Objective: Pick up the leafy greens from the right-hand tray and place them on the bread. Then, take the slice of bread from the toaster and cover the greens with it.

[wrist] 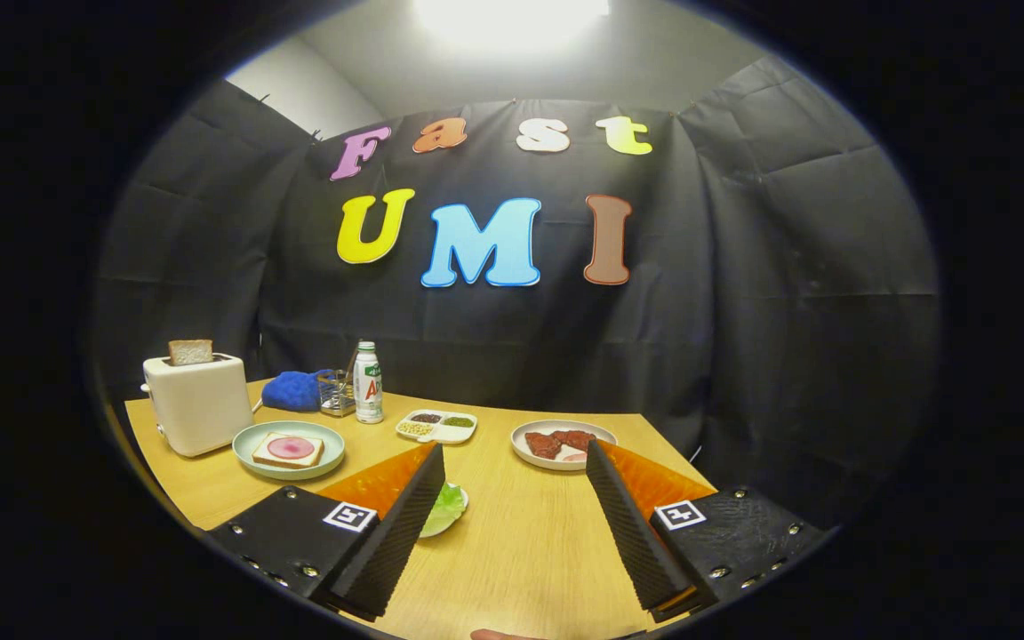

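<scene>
The gripper (512,498) sits at the bottom of the frame with its jaws wide apart and nothing between them — only bare table (521,542). The left finger (392,524) slants up from the lower left, the right finger (632,524) from the lower right; each carries a square marker on its black body and has an orange part behind it.

The greens (445,508) lie on a small white tray (457,516) just left of centre, low in the frame, partly hidden behind the left finger. Whether the finger touches them I cannot tell.

To the left of centre, a pale green plate (250,444) holds a slice of bread (285,455) topped with a round pink slice (292,447). Left of the plate, at the far left of the table, stands a cream toaster (198,404) with a second slice (190,352) sticking up out of its slot.

Behind the plate, toward the wall, are a blue cloth (294,391), a small clear holder (336,396) and a white bottle (368,382) standing upright. Near the centre sits a white divided dish (436,428) with dark, green and pale fillings. Right of centre, just above the right finger's tip, a white plate (525,452) carries reddish-brown pieces (556,442).

At the very bottom centre a fingertip (499,635) shows — part of the hand holding the tool.
</scene>
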{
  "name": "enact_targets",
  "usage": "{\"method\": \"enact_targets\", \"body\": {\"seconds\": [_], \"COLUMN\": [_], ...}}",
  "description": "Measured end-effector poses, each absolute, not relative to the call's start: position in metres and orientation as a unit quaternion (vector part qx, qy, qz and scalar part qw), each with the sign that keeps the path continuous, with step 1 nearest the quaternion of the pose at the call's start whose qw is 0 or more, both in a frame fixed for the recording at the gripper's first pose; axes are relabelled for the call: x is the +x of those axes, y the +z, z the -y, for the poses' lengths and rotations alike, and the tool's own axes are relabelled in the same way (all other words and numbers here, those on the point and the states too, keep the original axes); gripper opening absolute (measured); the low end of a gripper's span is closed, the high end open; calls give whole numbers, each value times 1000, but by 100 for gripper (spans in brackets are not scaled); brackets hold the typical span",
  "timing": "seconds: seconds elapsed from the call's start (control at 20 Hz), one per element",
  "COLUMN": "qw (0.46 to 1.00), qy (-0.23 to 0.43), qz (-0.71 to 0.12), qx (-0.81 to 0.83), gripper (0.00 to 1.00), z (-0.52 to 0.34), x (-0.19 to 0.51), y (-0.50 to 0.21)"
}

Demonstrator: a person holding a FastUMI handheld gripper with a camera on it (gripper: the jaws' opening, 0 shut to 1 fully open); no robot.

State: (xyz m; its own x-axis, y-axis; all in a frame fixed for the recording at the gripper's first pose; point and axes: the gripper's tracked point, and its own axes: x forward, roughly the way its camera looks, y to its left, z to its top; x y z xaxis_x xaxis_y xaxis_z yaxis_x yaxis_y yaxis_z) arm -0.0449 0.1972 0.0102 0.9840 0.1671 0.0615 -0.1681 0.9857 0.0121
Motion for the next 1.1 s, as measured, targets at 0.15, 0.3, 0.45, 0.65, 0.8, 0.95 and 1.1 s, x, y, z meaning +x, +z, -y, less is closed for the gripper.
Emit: {"method": "enact_targets", "body": {"seconds": [0.15,0.3,0.45,0.65,0.8,0.95,1.1], "qw": [996,994,992,991,991,990,986], "qy": [88,105,118,121,114,111,117], "qz": [10,-12,-35,-54,-66,-90,-115], "qx": [4,4,9,6,-7,-10,-18], "gripper": [98,98,98,98,98,98,98], "z": [-209,-228,-244,-257,-258,-262,-270], "x": [-34,-25,-17,-8,1,8,15], "y": [-4,-17,-33,-49,-57,-66,-74]}}
